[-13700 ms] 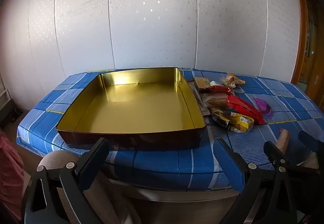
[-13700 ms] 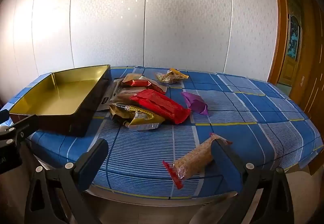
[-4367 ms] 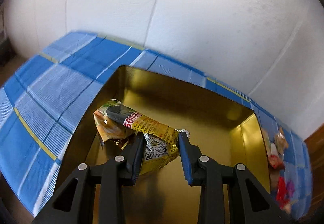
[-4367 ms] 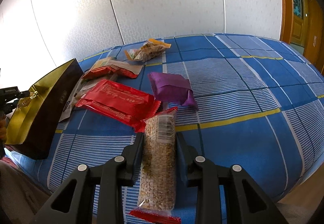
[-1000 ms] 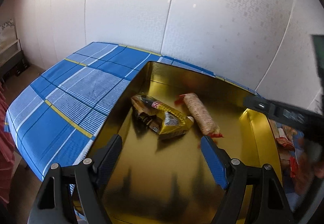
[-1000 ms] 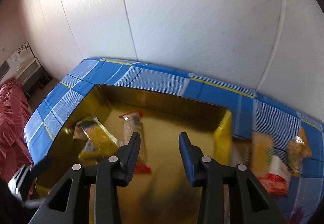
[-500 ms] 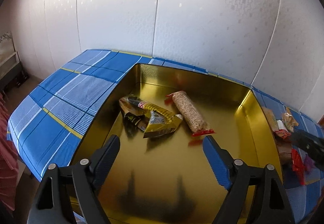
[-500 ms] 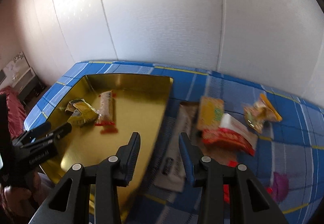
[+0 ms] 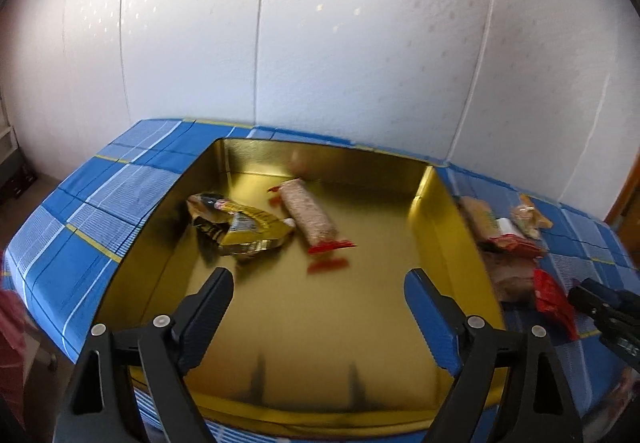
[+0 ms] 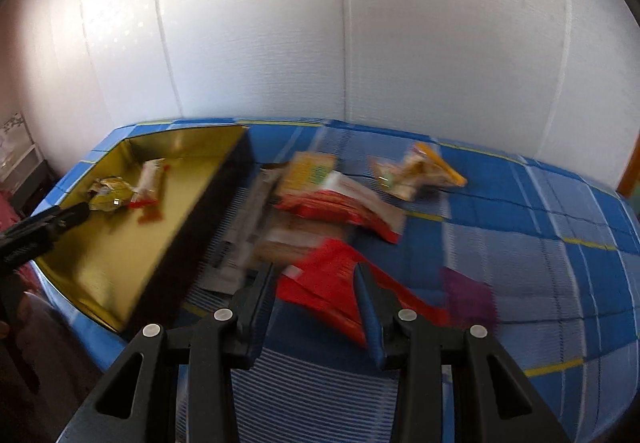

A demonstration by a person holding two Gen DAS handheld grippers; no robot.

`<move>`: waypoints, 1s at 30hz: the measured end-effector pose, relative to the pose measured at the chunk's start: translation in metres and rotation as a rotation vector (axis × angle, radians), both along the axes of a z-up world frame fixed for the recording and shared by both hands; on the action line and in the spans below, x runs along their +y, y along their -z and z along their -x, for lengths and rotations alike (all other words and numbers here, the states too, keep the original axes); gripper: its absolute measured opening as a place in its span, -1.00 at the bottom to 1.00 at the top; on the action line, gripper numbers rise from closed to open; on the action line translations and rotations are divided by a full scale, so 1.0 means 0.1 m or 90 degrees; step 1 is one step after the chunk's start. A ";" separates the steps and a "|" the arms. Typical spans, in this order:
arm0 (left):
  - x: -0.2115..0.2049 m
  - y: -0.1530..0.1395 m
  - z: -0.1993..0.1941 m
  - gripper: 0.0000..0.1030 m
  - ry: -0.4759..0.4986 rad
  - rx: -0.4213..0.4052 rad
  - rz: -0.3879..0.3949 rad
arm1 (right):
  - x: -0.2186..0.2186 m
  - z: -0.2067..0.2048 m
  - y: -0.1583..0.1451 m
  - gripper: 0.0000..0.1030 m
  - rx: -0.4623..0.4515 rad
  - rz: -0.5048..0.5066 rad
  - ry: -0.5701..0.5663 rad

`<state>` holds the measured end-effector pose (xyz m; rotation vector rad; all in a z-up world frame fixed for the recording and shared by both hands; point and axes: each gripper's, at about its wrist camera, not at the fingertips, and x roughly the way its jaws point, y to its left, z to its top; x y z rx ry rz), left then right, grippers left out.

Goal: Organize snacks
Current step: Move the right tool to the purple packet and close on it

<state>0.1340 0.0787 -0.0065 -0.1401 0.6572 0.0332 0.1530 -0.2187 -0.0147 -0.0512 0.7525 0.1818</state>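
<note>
A gold tin (image 9: 432, 203) stands on the blue checked cloth. A yellow snack packet (image 9: 240, 227) and a long cracker bar (image 9: 308, 217) with red ends lie in its far half. My left gripper (image 9: 320, 279) hangs over the tin's near half, its jaws opening with nothing between them. In the right wrist view the tin (image 10: 192, 235) is at the left. My right gripper (image 10: 315, 275) is open, jaws a little apart and holding nothing, above a blurred red packet (image 10: 328, 283) beside the tin.
Right of the tin lie a red-and-white packet (image 10: 344, 203), a yellow-green packet (image 10: 310, 169), a clear bag of orange snacks (image 10: 416, 173) and a purple packet (image 10: 468, 293). The cloth (image 10: 540, 223) runs on to the right. A white wall stands behind.
My right gripper has swung right, from over the tin to above the loose packets beside it. The left gripper has drawn back a little and its jaws stand wider.
</note>
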 end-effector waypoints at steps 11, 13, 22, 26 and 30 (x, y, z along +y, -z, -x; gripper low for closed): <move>-0.47 -0.09 0.37 0.80 0.078 -0.042 -0.001 | -0.74 0.27 0.13 -0.21 -0.025 -0.084 0.081; -0.59 -0.10 0.38 0.80 0.094 -0.037 -0.008 | -0.93 0.25 0.12 -0.14 -0.028 -0.104 0.124; -1.22 -0.05 0.46 0.81 0.190 -0.002 -0.025 | -1.25 -0.08 0.17 0.23 0.027 -0.106 0.156; -1.39 -0.03 0.46 0.81 0.210 0.009 -0.033 | -1.16 -0.29 0.31 0.23 0.073 -0.104 0.119; -1.54 -0.04 0.48 0.81 0.226 0.017 -0.039 | -1.14 -0.32 0.46 0.02 0.103 -0.089 0.138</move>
